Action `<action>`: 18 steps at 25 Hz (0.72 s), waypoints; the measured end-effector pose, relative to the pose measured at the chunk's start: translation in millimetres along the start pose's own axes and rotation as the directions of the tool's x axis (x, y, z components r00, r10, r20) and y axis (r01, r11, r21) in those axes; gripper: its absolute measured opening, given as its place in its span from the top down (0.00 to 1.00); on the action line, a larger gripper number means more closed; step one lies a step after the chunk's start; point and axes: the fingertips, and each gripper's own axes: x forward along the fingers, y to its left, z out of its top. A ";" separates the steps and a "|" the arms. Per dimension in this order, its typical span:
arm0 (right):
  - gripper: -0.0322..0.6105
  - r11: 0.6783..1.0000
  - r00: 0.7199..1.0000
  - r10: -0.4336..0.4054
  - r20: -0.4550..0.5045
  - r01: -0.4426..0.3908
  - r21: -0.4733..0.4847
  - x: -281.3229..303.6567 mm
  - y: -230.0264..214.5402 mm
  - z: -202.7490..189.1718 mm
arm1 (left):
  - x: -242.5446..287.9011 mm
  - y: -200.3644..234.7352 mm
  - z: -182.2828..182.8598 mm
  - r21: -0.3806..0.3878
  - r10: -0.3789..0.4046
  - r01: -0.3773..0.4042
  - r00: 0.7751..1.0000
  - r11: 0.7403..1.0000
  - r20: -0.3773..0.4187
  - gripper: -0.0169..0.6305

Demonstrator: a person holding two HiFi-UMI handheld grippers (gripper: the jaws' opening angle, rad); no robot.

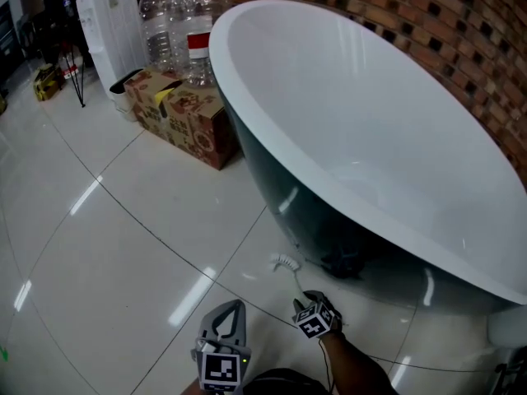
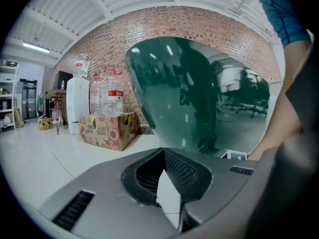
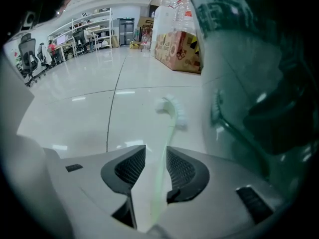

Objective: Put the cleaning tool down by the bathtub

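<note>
Releasing looks like the step in hand: the right gripper [image 3: 155,151] stands with jaws apart, the cleaning tool [image 3: 169,114] loose between them on the floor [image 1: 123,245] just beside the bathtub [image 1: 346,138]. Next it should lift straight clear without dragging the handle. The left gripper [image 2: 162,151] is closed and empty; print on the cardboard box [image 1: 189,118] and bottle labels [image 1: 198,44] is too small to read

— Is that a real bathroom I'm steering in?
— Not from my feed. The bathtub [image 1: 354,122] stands on glossy floor tiles [image 1: 123,245] by a brick wall [image 1: 461,48], beside a water dispenser [image 1: 111,27] and a cardboard box [image 1: 185,113]. Further off I see office chairs [image 3: 25,51] and shelves [image 3: 94,26], so an open work hall
</note>
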 end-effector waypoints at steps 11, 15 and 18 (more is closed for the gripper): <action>0.93 0.988 0.990 0.020 0.139 -0.041 0.150 -134.6 8.7 61.8 | -39.0 5.8 47.3 -0.037 0.015 -0.016 1.000 0.999 -0.009 0.96; 0.93 0.979 0.986 0.035 0.161 -0.066 0.192 -221.5 25.4 96.0 | -85.1 14.8 105.8 -0.033 -0.001 0.000 0.999 0.999 -0.032 0.96; 0.93 0.974 0.985 0.031 0.170 -0.069 0.218 -278.7 29.1 121.5 | -119.8 25.2 164.0 -0.046 0.011 -0.013 0.999 0.999 -0.034 0.96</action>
